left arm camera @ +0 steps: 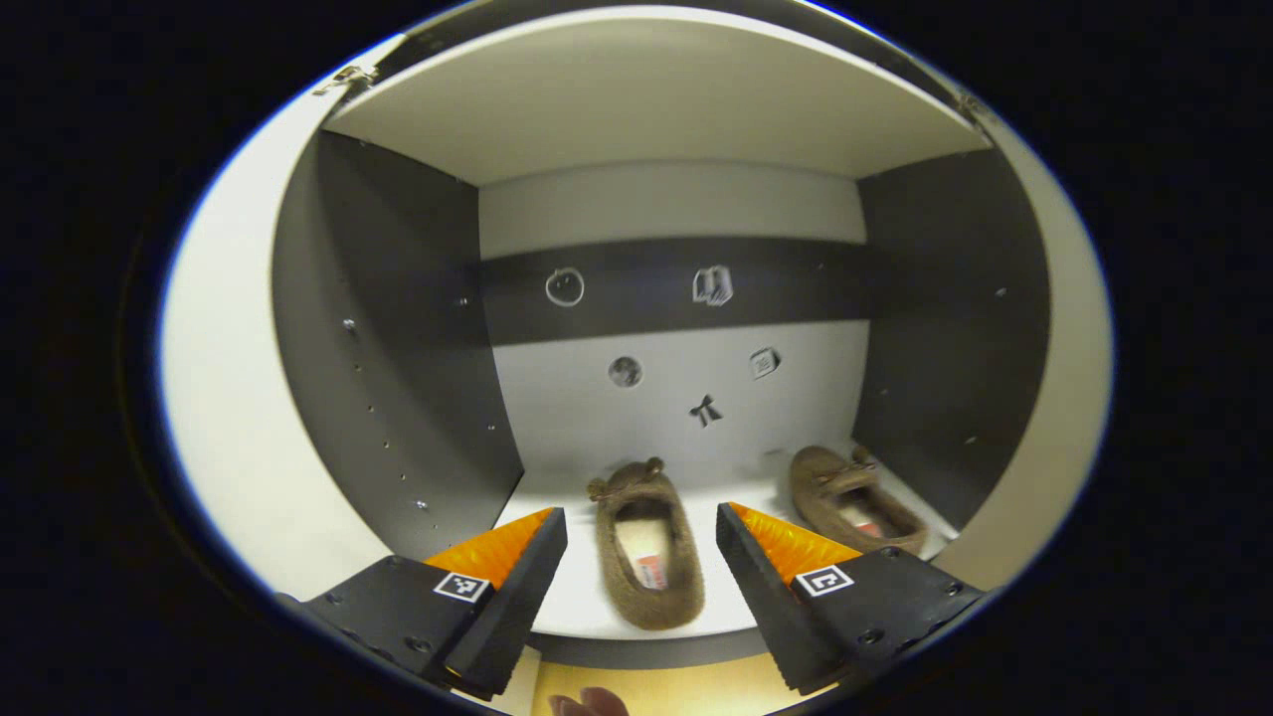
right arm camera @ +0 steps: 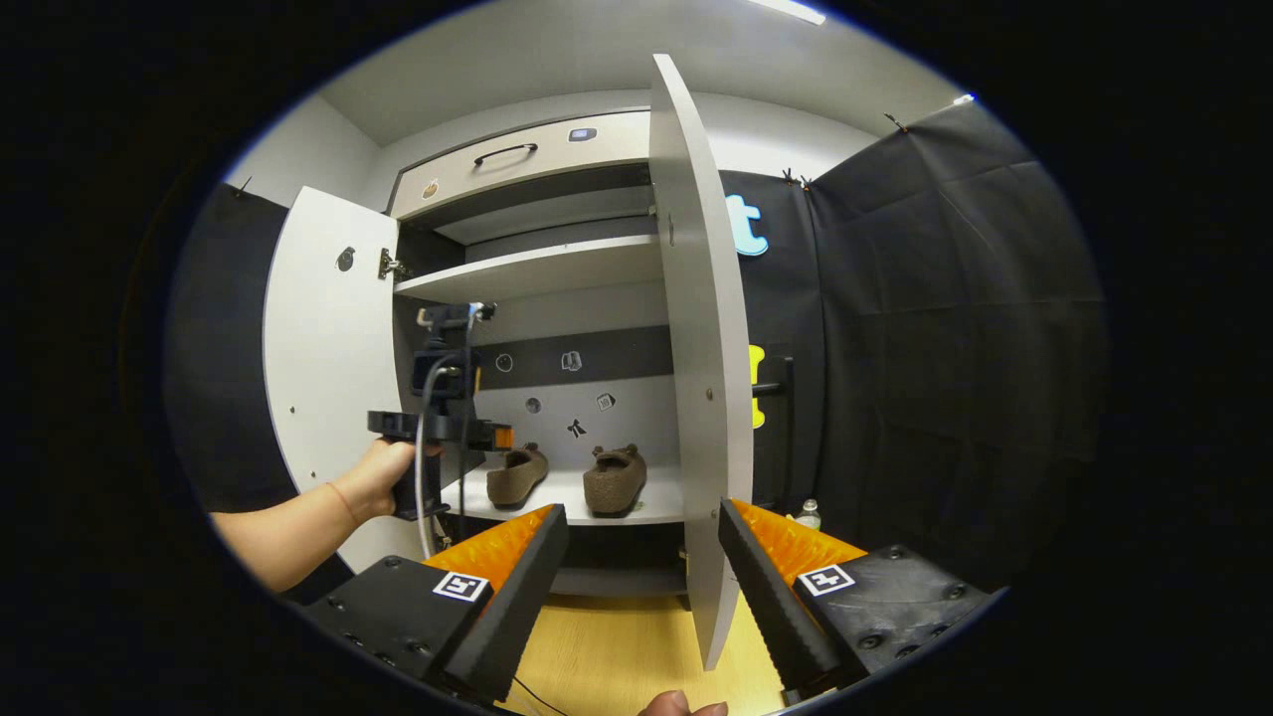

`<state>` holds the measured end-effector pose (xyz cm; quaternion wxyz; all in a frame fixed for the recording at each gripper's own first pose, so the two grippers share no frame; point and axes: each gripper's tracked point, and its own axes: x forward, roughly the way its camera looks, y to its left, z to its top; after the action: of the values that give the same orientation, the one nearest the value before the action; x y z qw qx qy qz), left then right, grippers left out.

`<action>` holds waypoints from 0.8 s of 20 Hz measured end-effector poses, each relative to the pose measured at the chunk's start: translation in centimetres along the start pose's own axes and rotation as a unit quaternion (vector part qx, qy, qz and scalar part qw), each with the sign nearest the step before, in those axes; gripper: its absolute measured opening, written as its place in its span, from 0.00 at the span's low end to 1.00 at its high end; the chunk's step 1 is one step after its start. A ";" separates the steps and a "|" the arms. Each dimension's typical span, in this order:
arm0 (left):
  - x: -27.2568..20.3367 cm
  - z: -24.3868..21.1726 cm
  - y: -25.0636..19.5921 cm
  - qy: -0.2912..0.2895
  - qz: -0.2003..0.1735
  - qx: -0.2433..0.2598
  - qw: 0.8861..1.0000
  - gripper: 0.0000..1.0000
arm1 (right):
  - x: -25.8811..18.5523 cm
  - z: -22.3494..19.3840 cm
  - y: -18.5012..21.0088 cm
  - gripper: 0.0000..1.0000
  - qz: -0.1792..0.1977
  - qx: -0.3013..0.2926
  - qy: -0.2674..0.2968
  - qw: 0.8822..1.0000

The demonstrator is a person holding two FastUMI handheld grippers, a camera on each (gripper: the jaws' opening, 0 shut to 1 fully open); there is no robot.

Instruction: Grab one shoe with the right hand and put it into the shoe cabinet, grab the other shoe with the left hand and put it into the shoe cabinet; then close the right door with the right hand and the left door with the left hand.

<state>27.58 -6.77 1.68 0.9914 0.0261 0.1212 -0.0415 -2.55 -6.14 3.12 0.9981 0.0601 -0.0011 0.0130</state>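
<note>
In the right gripper view, the left door (right arm camera: 323, 368) of the shoe cabinet (right arm camera: 527, 159) stands swung wide open at the far left, a small round mark high on its inner face and a hinge at its upper inner edge. Just right of it a hand (right arm camera: 383, 477) with a thin band at the wrist holds the left gripper (right arm camera: 497, 436) in front of the open compartment, a cable hanging from it; its fingertips are too small there to judge. In the left gripper view that gripper (left arm camera: 641, 527) has its fingers spread wide apart, holding nothing, with the left shoe (left arm camera: 646, 547) lying between them farther in, its heel near the front edge of the white shelf (left arm camera: 557, 587) and its toe toward the back wall. The right shoe (left arm camera: 855, 497) lies angled near the shelf's right rear corner, apart from the first. Small stickers (left arm camera: 706, 408) dot the back panel. In the right gripper view both shoes (right arm camera: 562, 477) sit side by side on that shelf, below an upper shelf (right arm camera: 537, 270) and a drawer front with a dark handle (right arm camera: 504, 152). The right door (right arm camera: 701, 348) stands edge-on, hiding the cabinet's right side, and lies between the spread, empty fingers of the right gripper (right arm camera: 641, 527). Past it, a small bottle (right arm camera: 809, 513) stands on the floor, partly cut off by the right finger. A fingertip (right arm camera: 681, 706) peeks at the bottom edge.
</note>
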 end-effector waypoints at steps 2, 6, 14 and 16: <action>-3.5 0.8 -1.0 -0.028 -0.011 -0.005 1.000 0.93 | -0.3 0.6 -0.2 0.97 0.004 -0.001 -0.002 1.000; -9.9 2.5 -2.6 -0.083 -0.004 -0.012 0.996 0.96 | -0.6 1.5 -1.0 0.97 0.008 0.004 -0.008 1.000; -19.8 2.9 -4.4 -0.133 -0.003 -0.020 0.991 0.97 | -1.2 3.1 -7.1 0.97 -0.028 0.014 -0.026 0.999; -21.3 3.0 -4.5 -0.138 -0.005 -0.025 0.990 0.96 | -1.0 3.2 -9.2 1.00 -0.044 0.015 -0.026 0.999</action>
<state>7.31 -9.78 9.54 0.9988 -0.0051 -0.0159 -0.0469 -3.32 -15.70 5.16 0.9963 0.0756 -0.0247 -0.0324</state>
